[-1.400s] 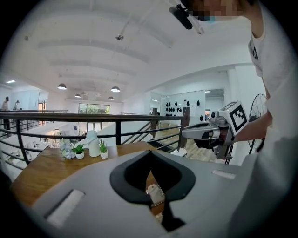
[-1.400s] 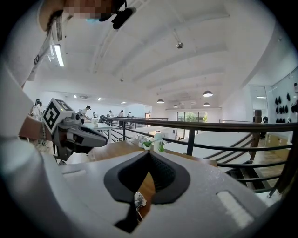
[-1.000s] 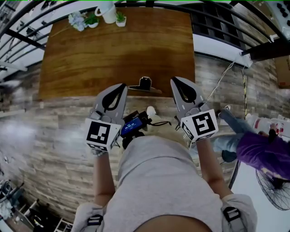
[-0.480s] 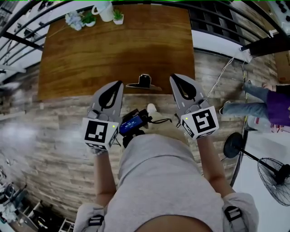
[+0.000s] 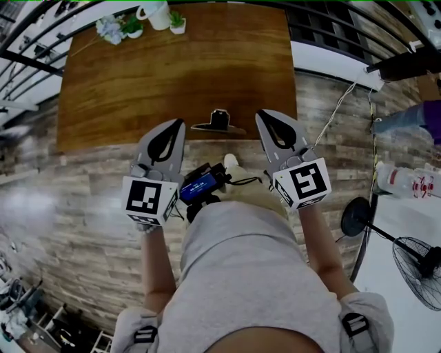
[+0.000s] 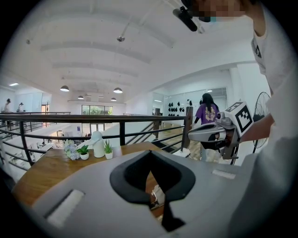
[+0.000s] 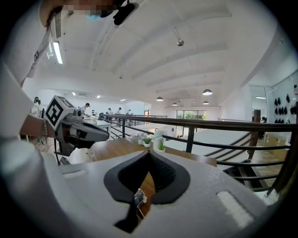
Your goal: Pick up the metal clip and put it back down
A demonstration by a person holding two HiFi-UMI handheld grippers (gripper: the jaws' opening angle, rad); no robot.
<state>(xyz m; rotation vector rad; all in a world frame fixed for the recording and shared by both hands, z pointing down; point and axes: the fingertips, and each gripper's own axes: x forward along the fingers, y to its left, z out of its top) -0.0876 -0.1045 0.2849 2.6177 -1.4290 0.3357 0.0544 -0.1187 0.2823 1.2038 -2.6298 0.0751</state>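
Between two hand-held grippers (image 5: pixel 177 125) (image 5: pixel 261 114) sits one metal clip (image 5: pixel 219 123).

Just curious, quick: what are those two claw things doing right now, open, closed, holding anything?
Left gripper: closed, holding nothing.
Right gripper: closed, holding nothing.

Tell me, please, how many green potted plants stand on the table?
2, at the far edge: one plant left of the white jug, the other plant right of it.
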